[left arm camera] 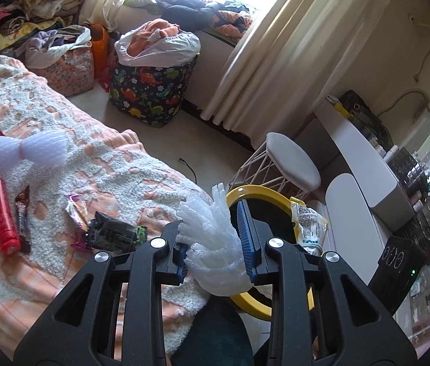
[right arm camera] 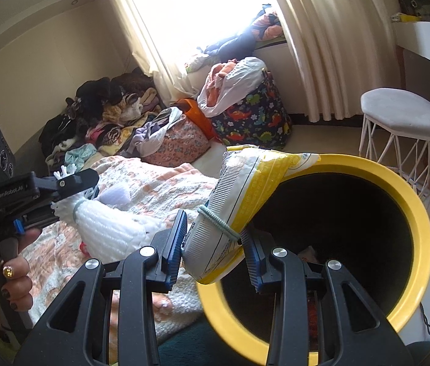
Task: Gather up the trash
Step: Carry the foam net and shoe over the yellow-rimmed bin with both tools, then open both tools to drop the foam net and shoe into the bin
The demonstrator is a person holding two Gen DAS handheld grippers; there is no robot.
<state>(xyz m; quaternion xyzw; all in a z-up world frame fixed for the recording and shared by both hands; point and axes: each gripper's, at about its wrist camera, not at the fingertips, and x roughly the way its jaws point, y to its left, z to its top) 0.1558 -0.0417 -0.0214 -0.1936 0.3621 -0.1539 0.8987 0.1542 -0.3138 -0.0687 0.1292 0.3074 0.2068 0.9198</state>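
So the yellow-rimmed bin (right arm camera: 410, 213) sits on the floor right beside the bed (left arm camera: 99, 164), dark inside; something reddish lies at the bottom, can't make out what. The right tool (right arm camera: 215, 244) is clamped on a yellow-and-white snack bag (right arm camera: 245, 189) with a green hair tie (right arm camera: 218, 216) wrapped round it, and the bag hangs over the bin's near rim. The left tool (left arm camera: 215, 244) is gripping a white foam net sleeve (left arm camera: 211, 235), held over the bed's edge just beside the bin.

On the bed: one more white foam net (left arm camera: 23, 152), one red tube (left arm camera: 3, 216), one brown bar wrapper (left arm camera: 23, 213), one purple-edged wrapper (left arm camera: 76, 210) and one dark green packet (left arm camera: 114, 233).

Further back there are two fabric baskets: a dinosaur-print one (left arm camera: 151, 91) stuffed with a white plastic bag of orange clothes, and a pink floral one (left arm camera: 68, 70) with clothes spilling out. One white stool (left arm camera: 294, 158) too.
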